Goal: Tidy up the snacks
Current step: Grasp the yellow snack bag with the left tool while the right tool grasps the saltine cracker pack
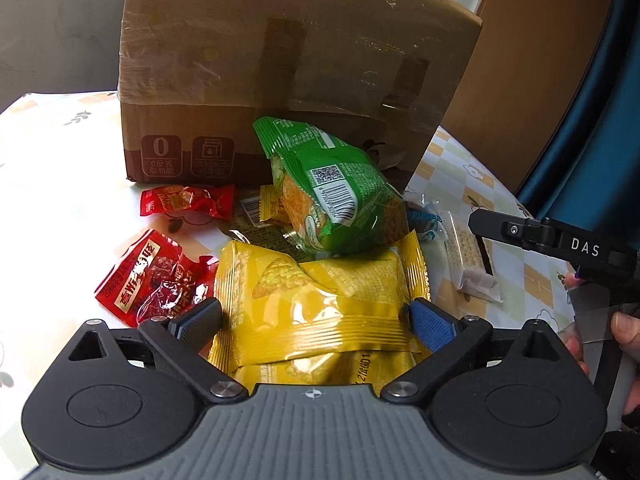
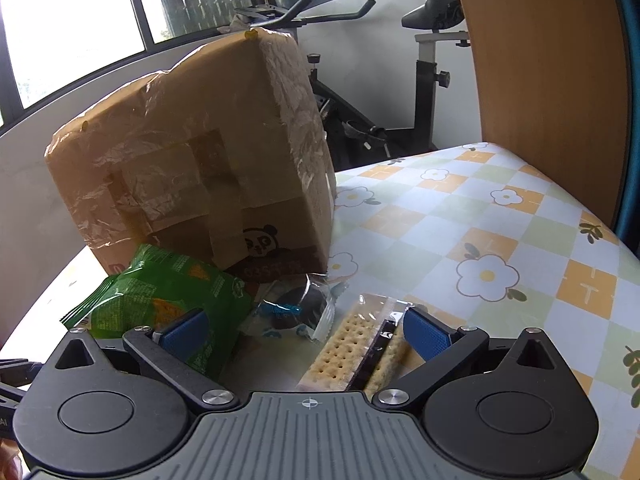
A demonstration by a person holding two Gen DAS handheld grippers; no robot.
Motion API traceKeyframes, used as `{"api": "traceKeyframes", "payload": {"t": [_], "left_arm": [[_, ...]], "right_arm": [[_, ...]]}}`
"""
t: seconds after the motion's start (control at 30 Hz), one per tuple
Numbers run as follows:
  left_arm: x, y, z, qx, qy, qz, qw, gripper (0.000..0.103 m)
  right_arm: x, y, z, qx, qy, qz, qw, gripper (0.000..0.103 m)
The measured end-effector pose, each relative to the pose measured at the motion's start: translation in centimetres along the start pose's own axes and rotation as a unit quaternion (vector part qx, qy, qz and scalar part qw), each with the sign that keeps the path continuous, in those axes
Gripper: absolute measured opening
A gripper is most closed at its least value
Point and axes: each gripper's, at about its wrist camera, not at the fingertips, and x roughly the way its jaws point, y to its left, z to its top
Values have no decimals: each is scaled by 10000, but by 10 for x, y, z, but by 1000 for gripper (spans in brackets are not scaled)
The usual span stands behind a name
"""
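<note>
Snack packets lie in a heap on a flower-print tablecloth [image 2: 480, 220] in front of a taped cardboard box [image 1: 280, 80]. My left gripper [image 1: 314, 318] stands wide open, with a yellow snack bag [image 1: 320, 292] lying between its fingers. A green bag [image 1: 336, 196] leans on top of the yellow one, against the box. Two red packets [image 1: 148, 276] lie to the left. My right gripper [image 2: 304, 332] is open over a clear cracker packet [image 2: 344, 348] and a dark cookie in a clear wrapper [image 2: 300, 304]; the green bag [image 2: 160, 296] sits by its left finger.
One black finger of the right gripper [image 1: 500, 230] reaches in from the right in the left wrist view, with a hand [image 1: 624, 332] behind it. A wooden chair back [image 2: 540, 60] stands at the table's far edge. An exercise bike [image 2: 424, 60] is beyond.
</note>
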Motion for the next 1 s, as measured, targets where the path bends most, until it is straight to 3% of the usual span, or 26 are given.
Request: {"api": "traceKeyframes", "payload": {"t": [0.23,0.33,0.37,0.4,0.53,0.7,1.0], "left_arm": [[1,5,-4,-177,-70,-111,9998,102],[-3,7,-7,-224,-165,-207,9994,93],[-6,7,-8,-246,-207,-285,9991,81],[-9,6,-9,-240,-256,-279,9990,79],[-18,4,-10,-179,-385,17,9991,75],[-43,11,-11,-350,-792,155,9961,75],[-66,9,-10,-377,-1232,549,9901,75]], "right_arm": [[6,-7,-4,98,122,-87,9998,103],[7,-7,-5,105,166,-59,9998,102],[7,-7,-6,102,170,-52,9998,102],[7,-7,-6,98,176,-43,9998,101],[9,-9,-6,123,217,-30,9997,97],[12,-13,-6,161,246,-150,9995,83],[30,-16,-8,145,393,-401,9983,70]]}}
